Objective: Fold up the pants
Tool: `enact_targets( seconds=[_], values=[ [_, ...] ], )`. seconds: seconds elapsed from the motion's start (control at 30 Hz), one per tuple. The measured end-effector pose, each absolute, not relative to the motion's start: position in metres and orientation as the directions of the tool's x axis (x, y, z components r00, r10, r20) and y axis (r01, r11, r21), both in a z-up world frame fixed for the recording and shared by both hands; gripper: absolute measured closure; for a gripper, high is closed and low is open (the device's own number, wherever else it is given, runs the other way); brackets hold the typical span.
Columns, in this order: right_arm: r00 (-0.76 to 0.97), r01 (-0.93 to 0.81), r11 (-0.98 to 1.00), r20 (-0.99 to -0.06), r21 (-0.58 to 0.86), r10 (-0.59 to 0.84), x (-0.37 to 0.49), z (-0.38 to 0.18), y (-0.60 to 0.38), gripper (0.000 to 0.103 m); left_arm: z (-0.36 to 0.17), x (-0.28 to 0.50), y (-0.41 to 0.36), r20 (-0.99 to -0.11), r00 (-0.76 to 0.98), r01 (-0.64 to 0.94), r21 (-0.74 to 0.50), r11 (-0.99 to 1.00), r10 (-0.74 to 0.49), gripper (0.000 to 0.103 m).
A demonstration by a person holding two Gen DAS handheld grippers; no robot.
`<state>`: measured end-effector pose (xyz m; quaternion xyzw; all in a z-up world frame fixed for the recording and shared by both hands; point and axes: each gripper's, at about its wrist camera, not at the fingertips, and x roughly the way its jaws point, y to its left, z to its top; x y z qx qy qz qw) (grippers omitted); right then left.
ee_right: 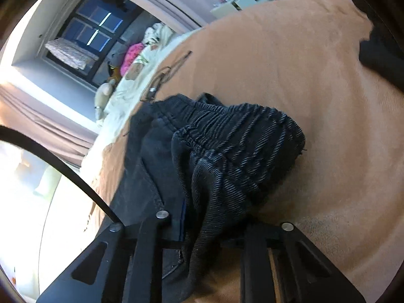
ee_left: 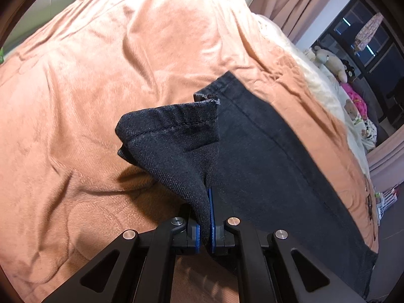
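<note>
Dark denim pants lie across a peach blanket on a bed. In the left wrist view my left gripper is shut on a corner of one leg hem. Its blue pads pinch the cloth, which is raised and folded over, while the leg runs off to the right. In the right wrist view the gathered elastic waistband bunches up over my right gripper, which is shut on it. The cloth hides most of both fingers; only a blue pad edge shows.
A cream sheet and several stuffed toys lie along the bed's far side, below a dark window and pink curtains. A pale box stands beyond the bed's edge. Another dark item sits at the right edge.
</note>
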<state>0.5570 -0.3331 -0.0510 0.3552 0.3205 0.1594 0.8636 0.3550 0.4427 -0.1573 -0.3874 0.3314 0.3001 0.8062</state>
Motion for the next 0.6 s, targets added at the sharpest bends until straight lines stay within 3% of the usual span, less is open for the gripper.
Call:
enact_targets(
  seconds=[0.33, 0.6],
  values=[
    [0.780, -0.142, 0.687, -0.347, 0.712, 0.520, 0.538, 0.016, -0.323, 0.092, -0.109, 0.342, 0.438, -0.718, 0.642, -0.714, -0.433, 0.551, 0.268, 0.098],
    [0.782, -0.200, 0.686, -0.308, 0.699, 0.542, 0.505, 0.036, -0.325, 0.093, -0.085, 0.305, 0.442, -0.698, 0.649, -0.726, -0.449, 0.522, 0.303, 0.098]
  ],
)
